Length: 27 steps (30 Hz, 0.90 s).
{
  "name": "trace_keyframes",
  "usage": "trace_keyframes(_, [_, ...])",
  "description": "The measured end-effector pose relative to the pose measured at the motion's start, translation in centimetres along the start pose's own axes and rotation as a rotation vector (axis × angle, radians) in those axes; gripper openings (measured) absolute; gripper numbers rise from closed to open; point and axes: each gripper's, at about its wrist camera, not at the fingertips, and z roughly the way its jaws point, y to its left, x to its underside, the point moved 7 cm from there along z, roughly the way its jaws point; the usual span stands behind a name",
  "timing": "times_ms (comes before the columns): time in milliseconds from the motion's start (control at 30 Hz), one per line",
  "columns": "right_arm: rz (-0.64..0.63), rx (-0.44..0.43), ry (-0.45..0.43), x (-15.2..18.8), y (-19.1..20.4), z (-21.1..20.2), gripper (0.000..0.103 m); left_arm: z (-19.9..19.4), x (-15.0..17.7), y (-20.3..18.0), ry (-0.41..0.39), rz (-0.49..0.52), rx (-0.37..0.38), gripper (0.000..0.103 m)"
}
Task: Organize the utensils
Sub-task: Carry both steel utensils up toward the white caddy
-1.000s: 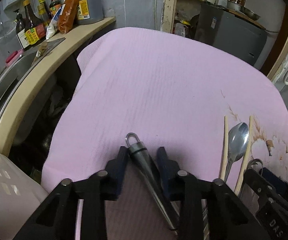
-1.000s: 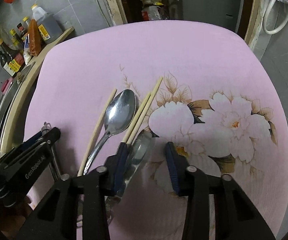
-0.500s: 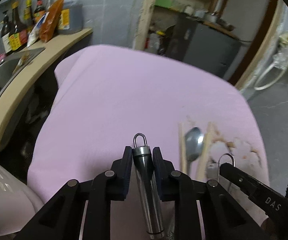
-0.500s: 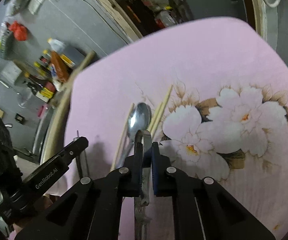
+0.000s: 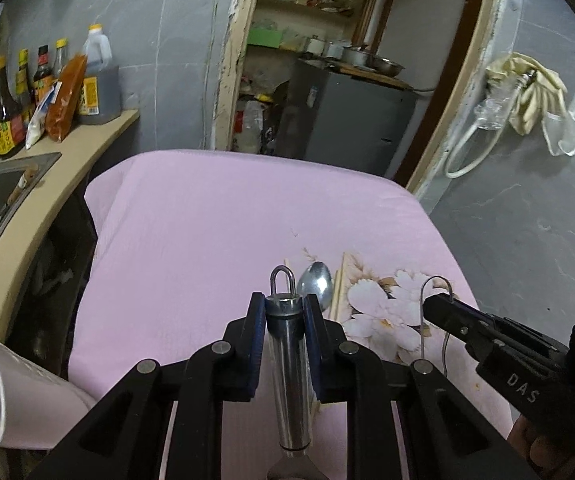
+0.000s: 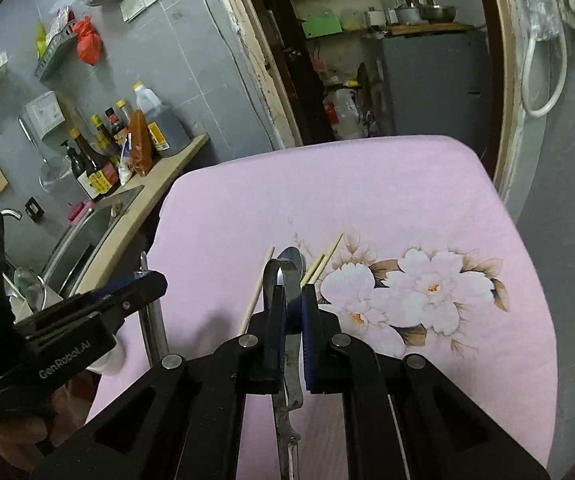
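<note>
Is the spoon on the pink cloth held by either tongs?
No. The spoon lies on the cloth between chopsticks; both tongs grip other metal utensils.

dim indoor light, strong fisheye warp
soft shadows fall on the pink cloth (image 5: pixel 207 240); black vignette rings both views; small glare glints on the spoon (image 5: pixel 316 285).

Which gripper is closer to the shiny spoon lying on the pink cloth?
Probably the right hand-held gripper: the spoon peeks out just past its tips. The left hand-held gripper is off to the side.
</note>
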Motion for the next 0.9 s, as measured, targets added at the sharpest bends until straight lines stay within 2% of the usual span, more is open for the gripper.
trace_keyframes(167, [-0.012, 0.028, -0.075, -0.2, 0.8, -3.1, 0.006, -2.0, -0.4, -0.1, -0.046, 0.02, 0.033, 0.018])
trace_keyframes(467, [-0.053, 0.038, -0.319, -3.3, 6.2, -10.2, 0.006, -8.3, -2.1, 0.0, -0.191, 0.06, 0.052, 0.017])
trace_keyframes(700, [-0.053, -0.058, -0.511, -6.6, 11.7, -15.7, 0.006, -14.4, -4.4, 1.8, -0.277, 0.073, 0.042, 0.017])
trace_keyframes(900, [-0.1, -0.126, -0.609, -8.0, 17.7, -17.9, 0.006, -20.0, -6.3, 5.0, -0.338, 0.073, -0.011, 0.017])
